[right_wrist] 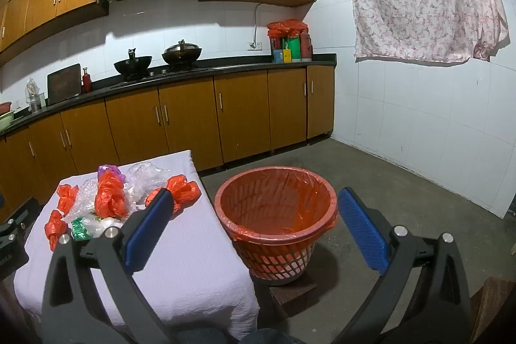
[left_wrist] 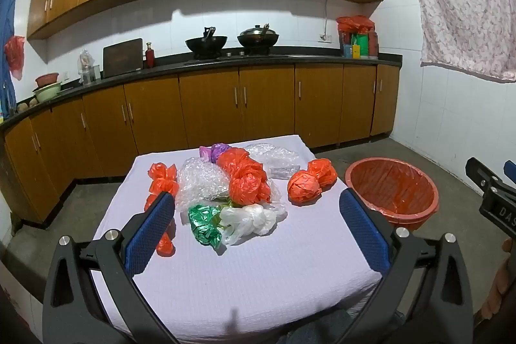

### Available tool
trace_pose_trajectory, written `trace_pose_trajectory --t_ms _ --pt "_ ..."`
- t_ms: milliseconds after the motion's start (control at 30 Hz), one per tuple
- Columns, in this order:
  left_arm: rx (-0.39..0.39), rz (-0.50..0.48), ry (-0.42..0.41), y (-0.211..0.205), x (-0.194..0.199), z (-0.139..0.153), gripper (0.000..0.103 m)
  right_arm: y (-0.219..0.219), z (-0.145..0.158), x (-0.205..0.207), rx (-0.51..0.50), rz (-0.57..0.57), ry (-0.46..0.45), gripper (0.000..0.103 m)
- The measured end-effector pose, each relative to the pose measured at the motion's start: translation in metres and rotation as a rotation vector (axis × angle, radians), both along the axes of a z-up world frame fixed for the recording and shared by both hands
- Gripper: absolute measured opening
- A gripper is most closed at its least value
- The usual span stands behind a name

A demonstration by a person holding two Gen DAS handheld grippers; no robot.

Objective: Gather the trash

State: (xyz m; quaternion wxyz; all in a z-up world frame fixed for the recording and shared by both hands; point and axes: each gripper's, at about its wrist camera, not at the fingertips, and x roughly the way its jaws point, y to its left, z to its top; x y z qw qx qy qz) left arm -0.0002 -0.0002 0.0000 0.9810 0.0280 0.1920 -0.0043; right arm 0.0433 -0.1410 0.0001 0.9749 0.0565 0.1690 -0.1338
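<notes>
A: State of the grippers?

B: Left gripper [left_wrist: 258, 215]: jaws fully apart, nothing held, hovering over the near part of the table [left_wrist: 258, 286]. Right gripper [right_wrist: 254, 223]: jaws fully apart, nothing held, facing the bin [right_wrist: 274, 242].

A: Location of the trash?

B: Knotted bags [left_wrist: 245, 179] lie clustered on the table's far half: orange, clear, green, white, purple. The bin, lined in orange, stands on the floor just right of the table.
</notes>
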Motion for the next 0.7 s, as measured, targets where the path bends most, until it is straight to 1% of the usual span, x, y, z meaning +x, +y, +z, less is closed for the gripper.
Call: trace_pose_trajectory --t_ms 700 --pt "0.0 0.0 0.005 0.0 0.0002 -0.0001 0.101 0.0014 0.0005 0.0011 -0.003 0.0 0.001 0.099"
